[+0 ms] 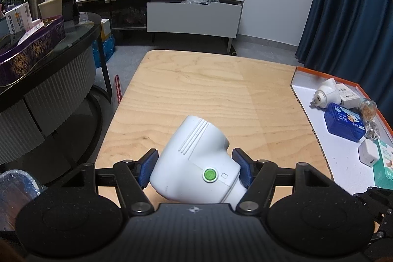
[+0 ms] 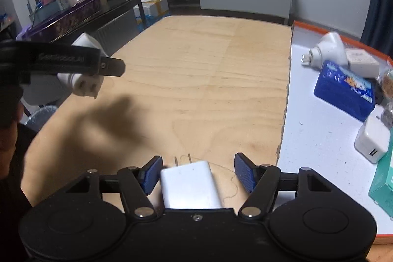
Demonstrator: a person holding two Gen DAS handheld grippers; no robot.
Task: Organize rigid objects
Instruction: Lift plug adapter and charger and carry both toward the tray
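Two white plug-in devices with prongs: one clamped between the left gripper (image 1: 195,167), whose blue pads press its sides, the other lying in the orange-rimmed tray (image 1: 304,100) off to the right. The held device (image 1: 194,163) is glossy white, ribbed, with a green round button. The right gripper (image 2: 197,173) stands open around a white two-prong charger (image 2: 189,186) on the wooden table (image 2: 196,70); its right pad stands clear of it. A second white charger (image 2: 372,141), one blue box (image 2: 343,90) in the tray.
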